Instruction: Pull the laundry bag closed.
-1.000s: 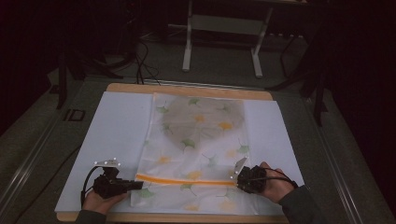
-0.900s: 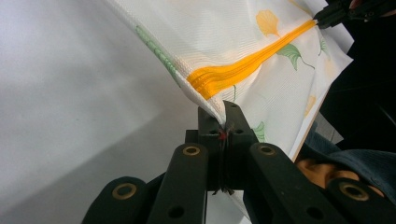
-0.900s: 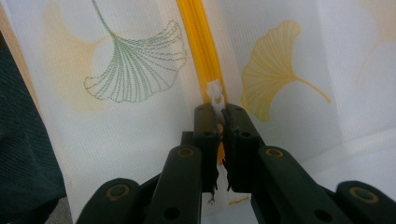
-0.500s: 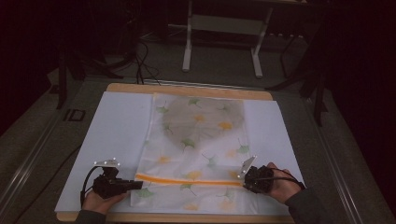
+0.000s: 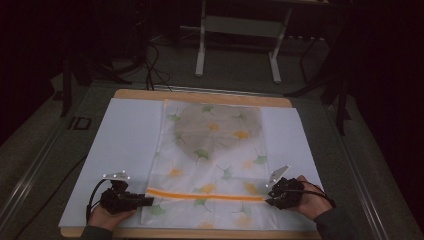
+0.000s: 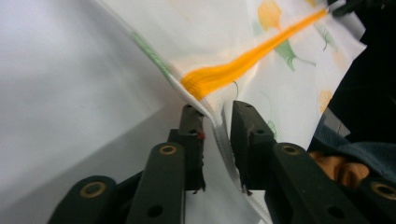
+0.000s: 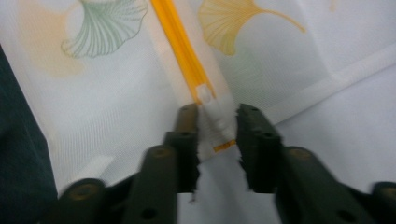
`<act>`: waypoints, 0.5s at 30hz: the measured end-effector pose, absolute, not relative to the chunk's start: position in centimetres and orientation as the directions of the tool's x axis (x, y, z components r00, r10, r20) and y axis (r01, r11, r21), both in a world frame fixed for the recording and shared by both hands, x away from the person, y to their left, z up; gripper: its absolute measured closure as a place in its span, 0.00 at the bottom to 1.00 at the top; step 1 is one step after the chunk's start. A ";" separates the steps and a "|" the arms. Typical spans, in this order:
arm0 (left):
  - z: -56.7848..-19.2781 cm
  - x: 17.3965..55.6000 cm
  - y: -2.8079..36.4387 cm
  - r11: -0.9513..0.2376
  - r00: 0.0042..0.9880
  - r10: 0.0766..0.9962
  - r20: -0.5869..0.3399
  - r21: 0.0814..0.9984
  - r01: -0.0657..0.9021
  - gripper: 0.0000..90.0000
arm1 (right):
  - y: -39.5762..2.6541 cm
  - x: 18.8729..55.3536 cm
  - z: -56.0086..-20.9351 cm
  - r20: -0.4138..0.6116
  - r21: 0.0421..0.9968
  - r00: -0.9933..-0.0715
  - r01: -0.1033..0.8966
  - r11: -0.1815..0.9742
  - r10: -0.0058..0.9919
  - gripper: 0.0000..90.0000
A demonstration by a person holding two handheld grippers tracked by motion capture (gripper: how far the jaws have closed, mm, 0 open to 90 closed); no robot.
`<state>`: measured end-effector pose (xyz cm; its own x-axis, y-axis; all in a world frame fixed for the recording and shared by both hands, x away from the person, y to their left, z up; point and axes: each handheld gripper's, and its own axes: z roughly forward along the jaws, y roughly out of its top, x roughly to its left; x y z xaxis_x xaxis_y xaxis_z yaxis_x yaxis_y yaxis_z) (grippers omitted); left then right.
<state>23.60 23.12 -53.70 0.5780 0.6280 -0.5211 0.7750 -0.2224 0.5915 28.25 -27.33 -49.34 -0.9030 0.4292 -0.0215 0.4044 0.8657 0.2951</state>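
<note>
Right gripper [image 5: 270, 200] sliding outward toward cloth's [image 5: 215, 150] right edge, following orange stripe [image 5: 205, 195]; right hand [image 5: 305, 197] drawing back too.

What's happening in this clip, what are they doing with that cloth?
A person holds a claw in each hand at the near end of a leaf-printed cloth spread over a white sheet on the table. The left claw has the cloth's edge between its jaws right at the orange stripe. The right claw straddles the stripe's other end, with a small gap still showing beside the fabric. The cloth lies mostly flat.
</note>
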 end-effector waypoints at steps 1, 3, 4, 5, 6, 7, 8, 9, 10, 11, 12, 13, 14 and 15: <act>-53.6 23.6 23.3 -0.210 0.573 0.634 -0.519 0.599 0.773 0.80 | -27.6 28.3 -49.4 -0.021 0.316 -0.897 0.413 0.854 0.441 0.70; -53.6 23.6 23.3 -0.210 0.573 0.634 -0.519 0.599 0.773 0.78 | -27.8 28.4 -49.5 -0.011 0.336 -0.887 0.432 0.837 0.462 0.70; -53.3 23.5 23.9 -0.185 0.568 0.655 -0.498 0.624 0.759 0.78 | -27.8 28.4 -49.5 -0.011 0.336 -0.887 0.432 0.837 0.462 0.69; -53.2 23.4 24.1 -0.176 0.566 0.664 -0.489 0.633 0.754 0.73 | -28.6 28.4 -49.5 0.010 0.397 -0.865 0.463 0.792 0.501 0.63; -53.1 23.3 24.3 -0.165 0.563 0.680 -0.470 0.650 0.742 0.72 | -28.9 28.5 -49.4 0.014 0.424 -0.854 0.476 0.770 0.520 0.63; -53.0 23.3 24.4 -0.156 0.556 0.695 -0.456 0.659 0.735 0.71 | -29.2 28.6 -49.4 0.013 0.451 -0.838 0.492 0.745 0.546 0.62; -52.8 23.2 24.6 -0.154 0.552 0.714 -0.431 0.672 0.724 0.69 | -29.4 28.7 -49.4 0.014 0.466 -0.825 0.506 0.726 0.565 0.60; -52.7 23.2 24.7 -0.151 0.549 0.723 -0.420 0.679 0.718 0.69 | -29.7 28.8 -49.4 0.016 0.486 -0.806 0.524 0.700 0.592 0.60; -52.6 23.2 24.8 -0.145 0.543 0.735 -0.406 0.687 0.711 0.67 | -29.9 28.9 -49.4 0.015 0.494 -0.797 0.531 0.689 0.604 0.59; -52.6 23.2 24.9 -0.140 0.529 0.755 -0.388 0.692 0.708 0.67 | -30.0 28.9 -49.4 0.006 0.500 -0.782 0.542 0.675 0.623 0.58; -52.6 23.2 25.0 -0.137 0.516 0.770 -0.376 0.692 0.709 0.66 | -30.2 29.0 -49.4 0.000 0.505 -0.761 0.560 0.657 0.648 0.58; -52.7 23.2 25.0 -0.132 0.506 0.779 -0.370 0.692 0.709 0.66 | -30.3 29.1 -49.5 0.001 0.509 -0.747 0.573 0.643 0.665 0.58; -52.7 23.2 25.1 -0.135 0.493 0.796 -0.352 0.691 0.710 0.66 | -30.4 29.2 -49.6 0.000 0.514 -0.735 0.582 0.631 0.678 0.58; -52.7 23.3 25.2 -0.142 0.487 0.807 -0.333 0.693 0.707 0.66 | -30.5 29.2 -49.7 0.007 0.523 -0.715 0.599 0.607 0.699 0.58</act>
